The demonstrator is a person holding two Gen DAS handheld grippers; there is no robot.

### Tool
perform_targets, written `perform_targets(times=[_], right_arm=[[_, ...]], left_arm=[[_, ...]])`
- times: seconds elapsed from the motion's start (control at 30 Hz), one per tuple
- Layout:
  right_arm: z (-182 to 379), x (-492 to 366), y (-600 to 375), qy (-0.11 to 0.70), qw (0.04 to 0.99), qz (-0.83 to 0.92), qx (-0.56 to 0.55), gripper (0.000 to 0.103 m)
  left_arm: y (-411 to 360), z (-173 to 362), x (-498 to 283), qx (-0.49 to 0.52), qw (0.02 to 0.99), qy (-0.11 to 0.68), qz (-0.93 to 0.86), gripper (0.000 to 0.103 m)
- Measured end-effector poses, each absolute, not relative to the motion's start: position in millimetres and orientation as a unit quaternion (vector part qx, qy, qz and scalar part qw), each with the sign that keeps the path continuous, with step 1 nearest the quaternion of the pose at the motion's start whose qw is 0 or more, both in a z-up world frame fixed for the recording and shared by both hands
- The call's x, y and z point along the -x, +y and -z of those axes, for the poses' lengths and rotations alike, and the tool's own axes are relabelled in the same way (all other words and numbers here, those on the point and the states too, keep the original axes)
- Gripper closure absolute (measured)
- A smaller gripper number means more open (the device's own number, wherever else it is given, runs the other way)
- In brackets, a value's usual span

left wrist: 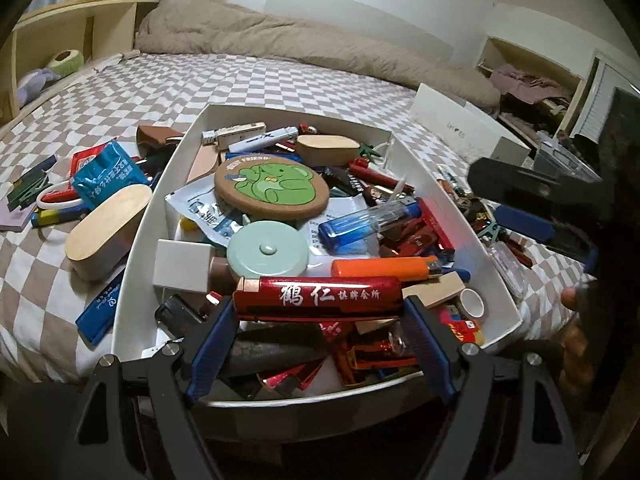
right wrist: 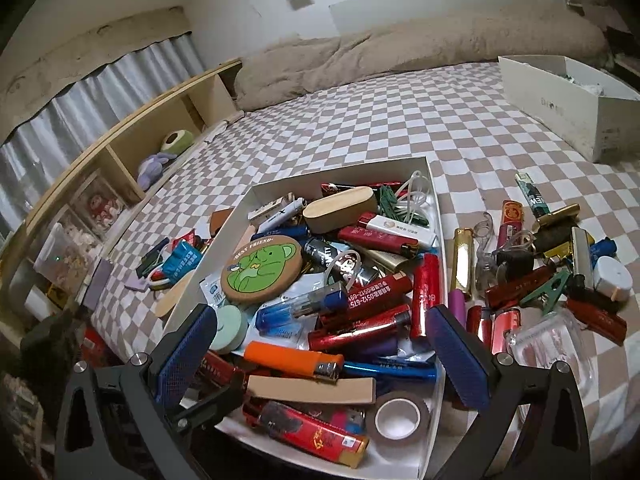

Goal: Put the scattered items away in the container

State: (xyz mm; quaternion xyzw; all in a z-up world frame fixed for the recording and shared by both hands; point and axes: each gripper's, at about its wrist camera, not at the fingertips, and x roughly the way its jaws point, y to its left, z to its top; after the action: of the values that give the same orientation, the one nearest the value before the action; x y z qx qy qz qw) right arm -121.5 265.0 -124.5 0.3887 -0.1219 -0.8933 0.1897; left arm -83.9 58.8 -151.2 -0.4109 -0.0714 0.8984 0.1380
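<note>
Left hand-held gripper (left wrist: 320, 312) is clamped on a glossy red lighter (left wrist: 318, 293), whose long axis runs crosswise between the blue pads, poised over the near end of the white container (left wrist: 140, 240); releasing it there looks like the next move. Right hand-held gripper (right wrist: 320, 320) hangs wide open and empty over the same box. Farther right, more lighters (right wrist: 520, 292) lie scattered on the checked bed (right wrist: 400, 128), nearer the right hand.

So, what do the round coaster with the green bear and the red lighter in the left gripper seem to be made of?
Round green-bear coaster: probably cork, matte brown rim, printed top. Red lighter: glossy, likely plastic or foil-wrapped, with bright reflections.
</note>
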Motion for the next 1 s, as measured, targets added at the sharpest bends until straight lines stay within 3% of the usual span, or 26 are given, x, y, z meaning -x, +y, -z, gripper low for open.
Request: perform_targets(times=[0.6, 1.0], right_arm=[[131, 111, 280, -0.145, 0.173, 0.892, -0.391, 0.000], [128, 97, 279, -0.146, 0.175, 0.892, -0.391, 0.000]], left_arm=[[54, 167, 118, 0.462, 0.134, -0.076, -0.874, 0.020], [62, 162, 95, 0.455, 0.131, -0.030, -0.880, 0.020]])
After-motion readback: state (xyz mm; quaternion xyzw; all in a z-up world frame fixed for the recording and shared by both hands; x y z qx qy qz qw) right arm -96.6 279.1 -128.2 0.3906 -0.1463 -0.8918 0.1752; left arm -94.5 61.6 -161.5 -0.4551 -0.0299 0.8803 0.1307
